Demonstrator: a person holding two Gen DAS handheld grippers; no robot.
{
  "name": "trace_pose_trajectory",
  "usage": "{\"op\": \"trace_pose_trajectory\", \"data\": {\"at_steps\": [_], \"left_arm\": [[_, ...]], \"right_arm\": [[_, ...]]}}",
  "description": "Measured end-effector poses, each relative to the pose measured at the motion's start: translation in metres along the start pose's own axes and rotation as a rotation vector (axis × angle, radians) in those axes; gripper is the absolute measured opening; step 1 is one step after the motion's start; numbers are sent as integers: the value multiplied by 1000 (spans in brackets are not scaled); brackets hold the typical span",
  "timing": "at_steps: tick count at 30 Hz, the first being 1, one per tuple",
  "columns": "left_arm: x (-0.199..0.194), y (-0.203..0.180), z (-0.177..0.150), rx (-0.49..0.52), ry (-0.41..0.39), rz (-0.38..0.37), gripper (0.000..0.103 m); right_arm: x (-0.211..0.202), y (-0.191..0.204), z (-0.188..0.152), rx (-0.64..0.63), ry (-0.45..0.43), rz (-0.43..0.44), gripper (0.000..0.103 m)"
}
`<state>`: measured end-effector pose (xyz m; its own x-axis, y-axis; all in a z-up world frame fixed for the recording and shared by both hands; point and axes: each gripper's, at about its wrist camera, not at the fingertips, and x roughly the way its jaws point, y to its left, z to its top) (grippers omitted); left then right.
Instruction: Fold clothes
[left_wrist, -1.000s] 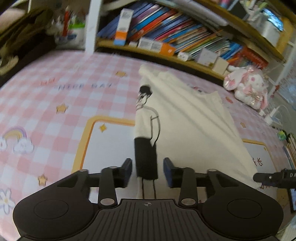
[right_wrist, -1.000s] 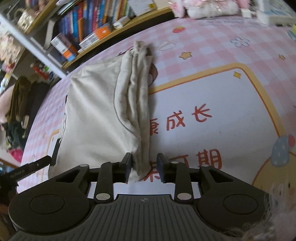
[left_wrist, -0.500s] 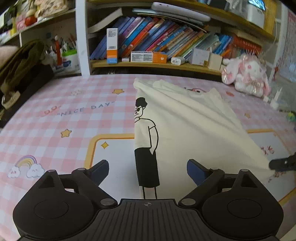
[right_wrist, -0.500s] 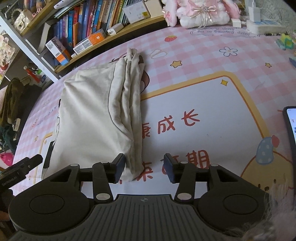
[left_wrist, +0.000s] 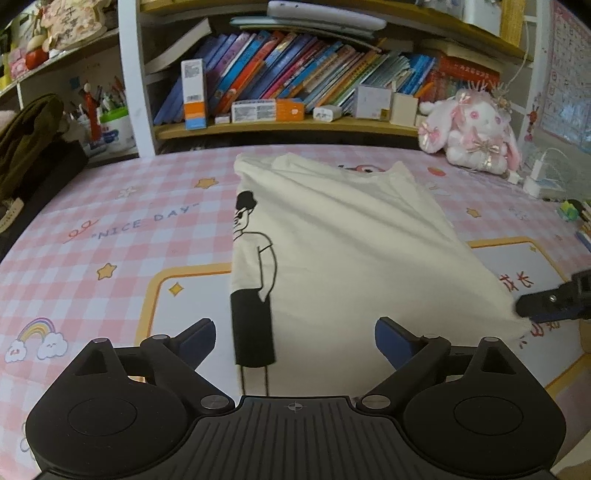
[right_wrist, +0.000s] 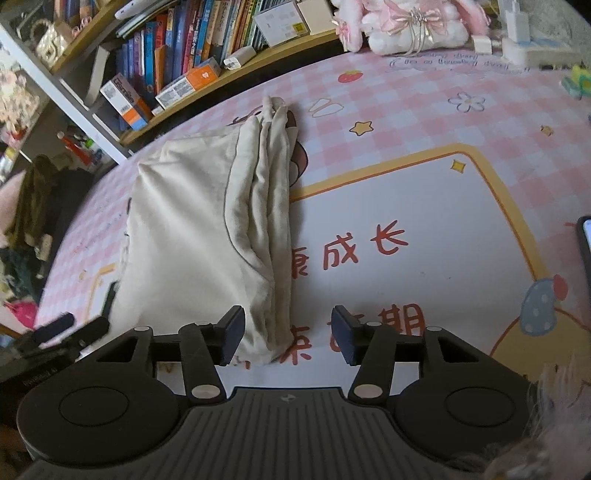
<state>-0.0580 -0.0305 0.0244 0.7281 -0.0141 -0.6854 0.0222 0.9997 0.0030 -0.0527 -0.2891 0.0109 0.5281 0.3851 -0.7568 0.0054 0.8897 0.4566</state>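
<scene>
Nearest in the left wrist view, the left gripper (left_wrist: 295, 338) hangs low over the near hem of a cream T-shirt (left_wrist: 343, 251), its two dark blue pads spread wide apart and holding nothing. Nearest in the right wrist view, the right gripper (right_wrist: 288, 334) also has its jaws apart, gripping nothing; the shirt's near right corner (right_wrist: 266, 332) lies between the two pads, closer to the left one.

The T-shirt lies on a pink checked play mat (left_wrist: 110, 236), partly over a white panel with a yellow border (left_wrist: 155, 295). It is folded lengthwise into a long shape running away from the grippers. Its left edge is a straight fold, and along it runs a black line drawing of a standing figure (left_wrist: 253, 291) with dark hair, a white top and a black skirt. The top surface is smooth with soft creases. From the right wrist view, the right side shows several layers bunched into long ridges (right_wrist: 269, 206), ending at a narrow tip at the far end.

Red Chinese characters (right_wrist: 354, 251) are printed on the mat just right of the shirt.

Beyond the mat, a wooden shelf of books (left_wrist: 295, 85) runs across the back, and a pink plush rabbit (left_wrist: 476, 133) sits at the far right.
</scene>
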Motion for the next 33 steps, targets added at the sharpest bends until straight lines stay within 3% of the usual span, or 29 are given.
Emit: {"op": "trace_pose_trajectory", "data": {"at_steps": [11, 16, 22, 28, 30, 33], "left_arm": [[-2, -27, -7, 130, -9, -99, 95], [1, -43, -11, 262, 3, -126, 95], [7, -69, -22, 487, -18, -90, 95], [19, -87, -28, 585, -37, -22, 93], [21, -89, -28, 591, -53, -10, 87], [24, -85, -26, 564, -56, 2, 62]], "right_arm": [[17, -4, 7, 48, 80, 94, 35], [22, -7, 12, 81, 116, 143, 10], [8, -15, 29, 230, 93, 331, 8], [-1, -2, 40, 222, 80, 381, 8], [-4, 3, 39, 156, 71, 352, 8], [-8, 11, 36, 32, 55, 293, 8]]}}
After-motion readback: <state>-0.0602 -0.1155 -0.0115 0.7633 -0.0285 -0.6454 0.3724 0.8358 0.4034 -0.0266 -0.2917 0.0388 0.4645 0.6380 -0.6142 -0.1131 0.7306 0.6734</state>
